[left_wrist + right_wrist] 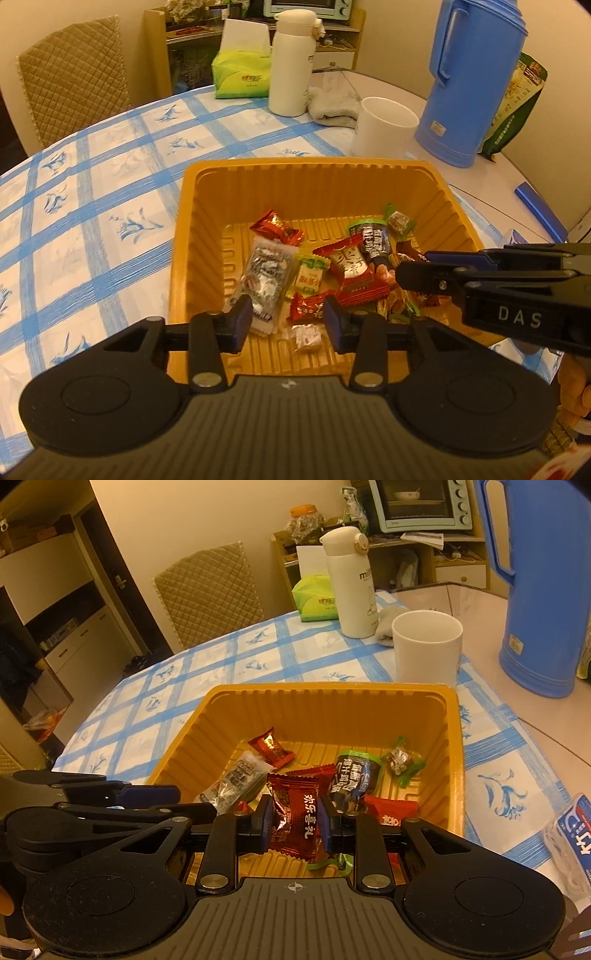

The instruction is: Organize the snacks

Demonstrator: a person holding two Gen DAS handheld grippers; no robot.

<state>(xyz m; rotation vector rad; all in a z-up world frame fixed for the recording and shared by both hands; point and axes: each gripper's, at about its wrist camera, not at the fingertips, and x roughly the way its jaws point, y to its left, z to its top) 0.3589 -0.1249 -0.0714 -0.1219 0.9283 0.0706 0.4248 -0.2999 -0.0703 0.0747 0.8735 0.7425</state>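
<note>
Snacks in the tray, as we see them

We find the tray (314, 177) on the table (92, 177); wrapped snacks (343, 262) inside; cup (384, 125) behind it; flask (290, 62) further back.

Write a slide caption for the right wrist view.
Right tool pinching a dark red wrapped candy above a ribbed orange plastic tray of snacks.
</note>
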